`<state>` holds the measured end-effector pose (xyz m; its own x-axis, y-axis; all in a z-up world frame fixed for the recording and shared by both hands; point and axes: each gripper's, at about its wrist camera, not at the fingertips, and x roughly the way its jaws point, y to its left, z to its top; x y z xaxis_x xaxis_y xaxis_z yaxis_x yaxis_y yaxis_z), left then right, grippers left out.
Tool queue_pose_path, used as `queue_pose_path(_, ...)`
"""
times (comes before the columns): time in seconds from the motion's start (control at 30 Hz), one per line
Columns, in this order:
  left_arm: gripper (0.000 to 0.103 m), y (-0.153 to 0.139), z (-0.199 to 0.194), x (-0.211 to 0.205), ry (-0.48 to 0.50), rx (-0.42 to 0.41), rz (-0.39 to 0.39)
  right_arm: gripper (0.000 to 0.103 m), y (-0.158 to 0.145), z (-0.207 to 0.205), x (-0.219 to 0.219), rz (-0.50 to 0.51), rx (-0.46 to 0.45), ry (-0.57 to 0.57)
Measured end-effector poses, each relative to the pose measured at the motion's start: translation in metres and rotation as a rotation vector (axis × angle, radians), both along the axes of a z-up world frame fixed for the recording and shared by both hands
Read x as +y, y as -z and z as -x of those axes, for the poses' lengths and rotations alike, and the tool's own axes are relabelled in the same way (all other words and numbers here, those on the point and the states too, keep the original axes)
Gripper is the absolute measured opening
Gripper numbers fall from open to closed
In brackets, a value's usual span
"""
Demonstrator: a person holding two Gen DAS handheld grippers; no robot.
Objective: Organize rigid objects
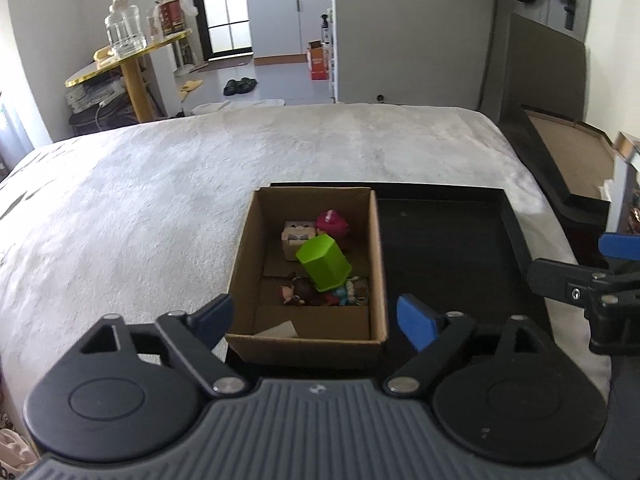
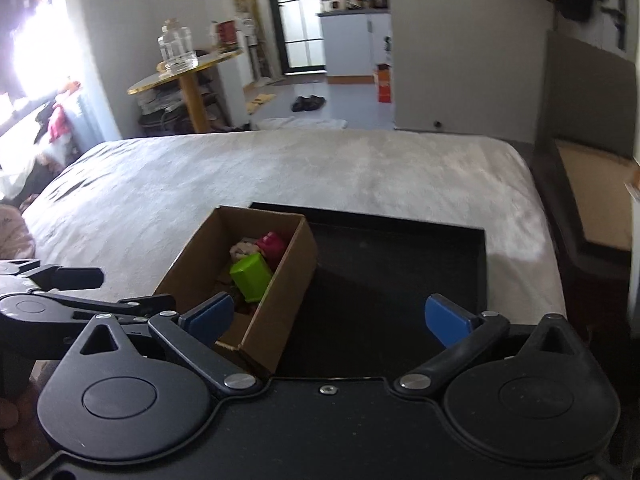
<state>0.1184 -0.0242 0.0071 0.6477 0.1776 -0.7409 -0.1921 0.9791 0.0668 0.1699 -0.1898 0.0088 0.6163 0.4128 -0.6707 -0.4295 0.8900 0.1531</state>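
An open cardboard box stands in the left end of a black tray on the bed. Inside it lie a lime-green hexagonal block, a pink toy, a beige square-headed figure and small dolls. My left gripper hangs open above the box's near end, nothing between its blue pads. My right gripper is open and empty over the tray, just right of the box. Each gripper shows at the edge of the other's view.
A white plush blanket covers the bed around the tray. A dark panel and a cardboard sheet stand off the bed's right side. Beyond the bed are a round gold table with glass jars, slippers and a kitchen doorway.
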Motion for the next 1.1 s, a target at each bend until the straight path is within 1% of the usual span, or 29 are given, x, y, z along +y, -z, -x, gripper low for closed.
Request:
queue_pose_path(0.07, 0.096, -0.002, 0.004, -0.004, 0.018, 0.01, -0.007, 0.103, 0.001, 0.005, -0.006, -0.017, 0.014, 0.013)
queue_pose_path(0.1, 0.097, -0.003, 0.006, -0.005, 0.026, 0.017, -0.003, 0.103, 0.0, 0.007, -0.009, -0.02, 0.017, 0.019)
queue_pose_path(0.2, 0.1, -0.004, 0.012, -0.007, 0.048, 0.033, 0.036, 0.103, -0.003, 0.015, -0.017, -0.026, 0.019, 0.045)
queue_pose_path(0.43, 0.101, -0.013, 0.029, -0.006, 0.078, 0.031, 0.052, 0.103, -0.013, 0.03, -0.034, -0.053, 0.04, 0.085)
queue_pose_path(0.6, 0.101, -0.022, 0.04, -0.001, 0.068, 0.01, 0.057, 0.103, -0.02, 0.043, -0.041, -0.072, 0.04, 0.105)
queue_pose_path(0.8, 0.101, -0.037, 0.052, 0.003, 0.079, -0.008, 0.066, 0.103, -0.027, 0.05, -0.048, -0.081, 0.06, 0.134)
queue_pose_path(0.97, 0.101, -0.044, 0.061, 0.006, 0.082, -0.011, 0.086, 0.103, -0.036, 0.058, -0.05, -0.073, 0.062, 0.145)
queue_pose_path(1.1, 0.101, -0.05, 0.068, 0.008, 0.081, -0.023, 0.069, 0.103, -0.04, 0.065, -0.054, -0.084, 0.065, 0.155)
